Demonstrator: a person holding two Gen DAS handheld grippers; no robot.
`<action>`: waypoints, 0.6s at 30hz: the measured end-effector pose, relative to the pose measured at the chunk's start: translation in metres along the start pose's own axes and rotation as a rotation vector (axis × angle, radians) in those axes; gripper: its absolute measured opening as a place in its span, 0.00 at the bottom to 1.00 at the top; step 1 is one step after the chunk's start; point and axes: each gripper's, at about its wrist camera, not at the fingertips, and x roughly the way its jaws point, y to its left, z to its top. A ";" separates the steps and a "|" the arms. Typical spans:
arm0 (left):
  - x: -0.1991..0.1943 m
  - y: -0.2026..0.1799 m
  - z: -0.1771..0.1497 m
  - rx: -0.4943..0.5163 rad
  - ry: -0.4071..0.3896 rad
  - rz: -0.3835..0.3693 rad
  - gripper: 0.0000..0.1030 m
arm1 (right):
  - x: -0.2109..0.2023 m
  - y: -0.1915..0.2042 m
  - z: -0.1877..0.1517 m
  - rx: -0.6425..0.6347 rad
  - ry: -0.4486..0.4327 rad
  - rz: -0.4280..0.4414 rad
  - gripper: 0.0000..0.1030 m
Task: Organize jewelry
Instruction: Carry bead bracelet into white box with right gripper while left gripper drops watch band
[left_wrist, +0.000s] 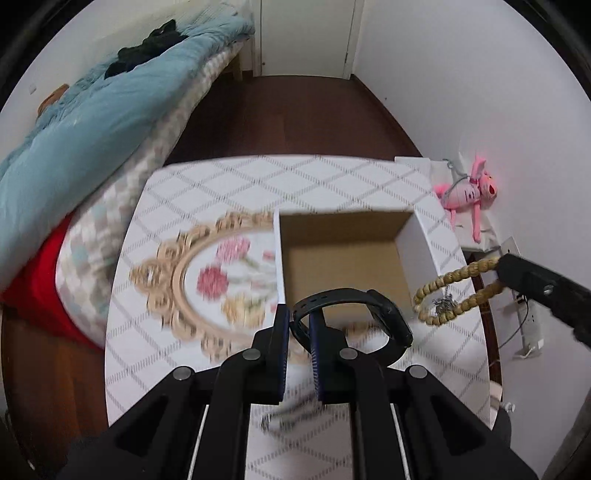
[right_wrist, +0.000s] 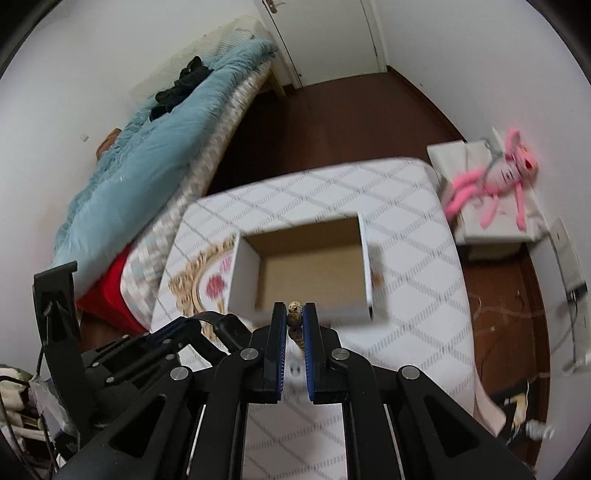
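My left gripper (left_wrist: 300, 317) is shut on the strap of a black wristwatch (left_wrist: 384, 314), held just in front of the open white cardboard box (left_wrist: 421, 243) with a brown inside. My right gripper (right_wrist: 295, 314) is shut on a tan beaded bracelet (right_wrist: 296, 309); in the left wrist view the bracelet (left_wrist: 436, 288) hangs as a loop with a small silver charm, right of the box. In the right wrist view the box (right_wrist: 242, 273) sits straight ahead and the left gripper (right_wrist: 184, 328) with the watch is at lower left.
A gold-framed oval tray (left_wrist: 173, 273) with a flower pattern lies left of the box on the white diamond-patterned table (left_wrist: 258, 177). A small metal item (left_wrist: 284, 417) lies under my left gripper. A bed (left_wrist: 92, 122) stands left, a pink plush toy (left_wrist: 472, 188) right.
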 end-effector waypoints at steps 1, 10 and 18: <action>0.004 0.000 0.010 0.004 -0.001 -0.001 0.08 | 0.005 0.001 0.009 -0.001 0.001 0.005 0.09; 0.056 -0.007 0.068 0.009 0.108 -0.078 0.14 | 0.071 -0.019 0.067 0.045 0.087 0.009 0.09; 0.074 -0.002 0.077 -0.032 0.135 -0.043 0.71 | 0.121 -0.040 0.078 0.074 0.237 0.023 0.12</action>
